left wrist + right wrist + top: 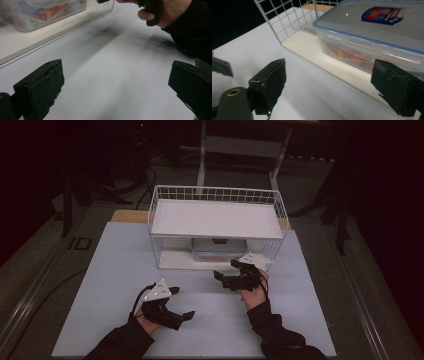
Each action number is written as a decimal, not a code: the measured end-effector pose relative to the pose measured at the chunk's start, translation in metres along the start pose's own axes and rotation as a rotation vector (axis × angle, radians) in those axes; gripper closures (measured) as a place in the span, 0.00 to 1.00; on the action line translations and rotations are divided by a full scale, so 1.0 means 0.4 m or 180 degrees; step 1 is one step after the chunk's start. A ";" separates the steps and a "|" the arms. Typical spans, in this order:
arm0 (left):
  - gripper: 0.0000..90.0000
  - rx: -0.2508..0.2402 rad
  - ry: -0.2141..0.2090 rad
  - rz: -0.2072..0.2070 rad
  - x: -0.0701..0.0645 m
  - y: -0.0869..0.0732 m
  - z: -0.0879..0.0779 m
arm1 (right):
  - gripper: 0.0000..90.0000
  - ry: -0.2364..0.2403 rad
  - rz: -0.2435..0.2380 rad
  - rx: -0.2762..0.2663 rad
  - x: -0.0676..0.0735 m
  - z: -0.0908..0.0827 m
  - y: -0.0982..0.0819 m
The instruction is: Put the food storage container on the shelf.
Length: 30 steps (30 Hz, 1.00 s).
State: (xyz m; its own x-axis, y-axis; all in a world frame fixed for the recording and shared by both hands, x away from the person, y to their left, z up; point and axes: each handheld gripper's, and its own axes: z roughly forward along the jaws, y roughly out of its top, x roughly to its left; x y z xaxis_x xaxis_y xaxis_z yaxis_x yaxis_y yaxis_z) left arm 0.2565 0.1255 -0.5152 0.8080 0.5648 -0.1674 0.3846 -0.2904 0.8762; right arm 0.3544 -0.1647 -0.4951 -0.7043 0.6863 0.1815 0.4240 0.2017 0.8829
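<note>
High view: white tabletop (115, 285) carries a white wire rack (217, 227) with a flat upper shelf (215, 218) and a lower shelf board (175, 260) resting on the tabletop. A clear plastic box (218, 248) with a blue-edged lid sits on the lower board, under the upper shelf, toward the middle-right of the rack. Reddish-orange contents show through its wall; what they are cannot be told

Left gripper (178, 303) — held in the person's left hand (147, 320), low over the tabletop in front of the rack and well apart from it. Fingers released, spread wide, nothing between them. In the left gripper view the two black fingers (41, 87) stand far apart over bare white surface, with the box (37, 12) on the board at upper left and the right hand (170, 11) at the top edge

Right gripper (227, 272) — held in the right hand (255, 290), just in front of the rack's open front, near its right end. Fingers also released and empty. In the right gripper view the fingers (269, 82) straddle the edge of the lower board (312, 50), close to the box (374, 37) but not touching it; the box lid is on, with a red and blue label (383, 15) on top. The wire mesh (284, 18) of the rack side stands at upper left
</note>
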 end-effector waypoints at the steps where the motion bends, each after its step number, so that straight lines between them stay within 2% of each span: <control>1: 0.00 0.0000 0.0000 0.0000 0.000 0.000 0.000 | 0.14 0.0000 0.0000 0.0000 0.000 0.000 0.000; 4: 0.00 0.0011 -0.0011 0.0004 -0.002 -0.001 0.001 | 0.15 0.0009 -0.0125 -0.0038 0.005 -0.031 -0.007; 9: 0.00 -0.0007 -0.0015 0.0012 -0.004 0.000 -0.001 | 0.15 -0.0005 -0.0182 -0.0077 0.004 -0.067 -0.019; 15: 0.00 0.0023 -0.0039 0.0053 -0.010 -0.001 0.003 | 0.15 -0.0055 -0.0130 -0.0046 -0.005 -0.110 -0.045; 22: 0.00 -0.0001 -0.0031 0.0064 -0.009 0.000 -0.001 | 0.15 -0.0070 -0.0170 -0.0075 -0.005 -0.170 -0.069; 24: 0.00 -0.0001 -0.0042 0.0061 -0.010 0.000 -0.001 | 0.15 -0.0083 -0.0194 -0.0052 -0.005 -0.185 -0.078; 30: 0.00 0.0031 -0.0071 0.0091 -0.015 -0.001 0.004 | 0.15 -0.0060 -0.0138 0.0020 -0.022 -0.217 -0.103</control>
State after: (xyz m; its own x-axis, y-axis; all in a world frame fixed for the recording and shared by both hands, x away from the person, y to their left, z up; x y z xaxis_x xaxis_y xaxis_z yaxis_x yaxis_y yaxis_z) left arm 0.2523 0.1210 -0.5151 0.8285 0.5388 -0.1525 0.3654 -0.3138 0.8763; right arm 0.2937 -0.2396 -0.4953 -0.7113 0.6898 0.1348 0.3969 0.2359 0.8870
